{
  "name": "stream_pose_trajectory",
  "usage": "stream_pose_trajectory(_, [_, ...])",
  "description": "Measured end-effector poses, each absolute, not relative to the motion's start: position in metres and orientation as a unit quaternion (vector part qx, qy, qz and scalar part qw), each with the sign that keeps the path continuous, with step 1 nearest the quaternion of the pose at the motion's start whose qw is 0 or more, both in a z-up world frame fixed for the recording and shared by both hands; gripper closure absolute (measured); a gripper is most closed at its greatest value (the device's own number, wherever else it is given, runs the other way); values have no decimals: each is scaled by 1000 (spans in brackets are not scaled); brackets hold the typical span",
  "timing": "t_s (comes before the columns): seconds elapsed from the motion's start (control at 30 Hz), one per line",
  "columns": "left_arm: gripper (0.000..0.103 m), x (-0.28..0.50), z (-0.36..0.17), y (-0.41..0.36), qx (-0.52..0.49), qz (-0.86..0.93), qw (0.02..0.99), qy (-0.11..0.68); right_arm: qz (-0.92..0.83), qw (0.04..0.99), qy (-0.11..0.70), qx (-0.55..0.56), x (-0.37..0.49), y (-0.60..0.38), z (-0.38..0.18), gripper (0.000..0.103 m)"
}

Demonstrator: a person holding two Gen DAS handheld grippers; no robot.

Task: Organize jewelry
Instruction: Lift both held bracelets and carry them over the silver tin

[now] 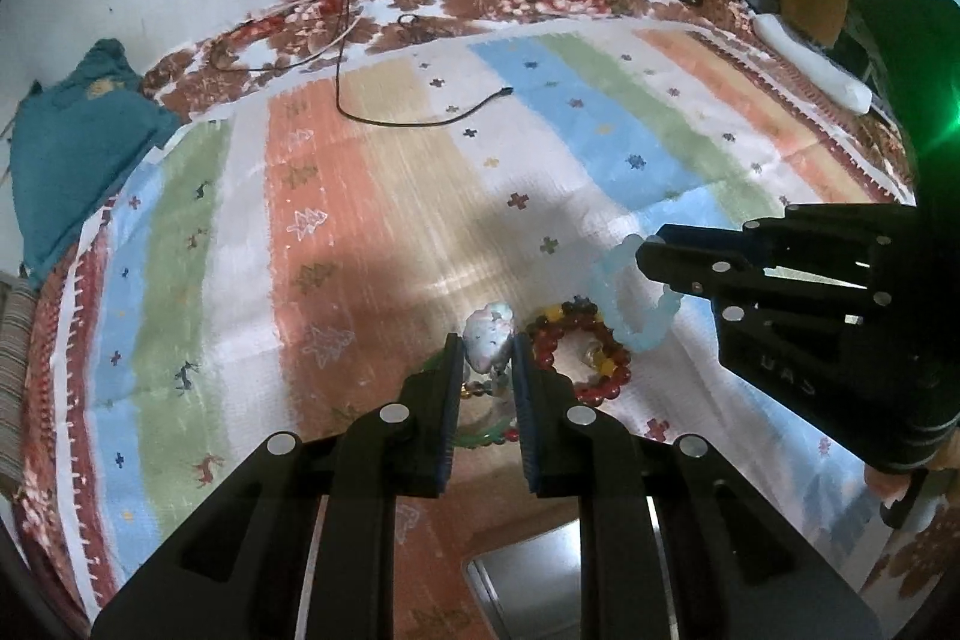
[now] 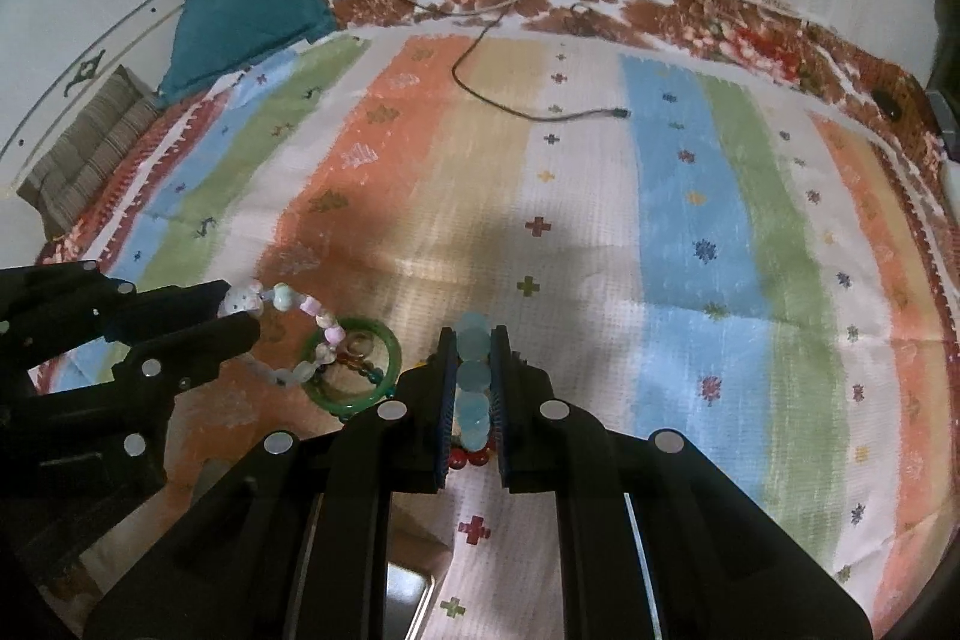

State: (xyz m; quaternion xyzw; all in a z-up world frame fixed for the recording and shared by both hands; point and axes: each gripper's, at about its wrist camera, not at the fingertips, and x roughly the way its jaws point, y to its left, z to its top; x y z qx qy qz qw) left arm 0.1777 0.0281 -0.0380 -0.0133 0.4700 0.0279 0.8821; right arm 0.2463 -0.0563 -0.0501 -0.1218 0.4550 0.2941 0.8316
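Note:
My left gripper (image 1: 487, 349) is shut on the pale charm bracelet (image 1: 491, 335), held by its white bead charm; in the right wrist view the bracelet (image 2: 288, 301) hangs from the left gripper (image 2: 237, 307) down onto a green bangle (image 2: 393, 349). My right gripper (image 2: 474, 346) is shut on a light blue bead bracelet (image 2: 471, 376), which also shows in the left wrist view (image 1: 624, 316) at the right gripper's tip (image 1: 651, 259). A red and yellow bead bracelet (image 1: 576, 358) lies on the striped cloth (image 1: 372, 196) under them.
A metal tray (image 1: 528, 580) lies near the front edge below the grippers. A black cable (image 1: 420, 115) runs across the far cloth. A teal cloth bundle (image 1: 72, 142) sits at the far left. A white object (image 1: 810, 64) lies at the far right edge.

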Motion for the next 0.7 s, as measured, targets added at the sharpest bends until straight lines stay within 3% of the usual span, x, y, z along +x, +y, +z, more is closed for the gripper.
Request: stream_pose_trajectory(0.7, [87,146,-6,19,-3,24,903,428,307,842,428,-114,210,-67,-25,91])
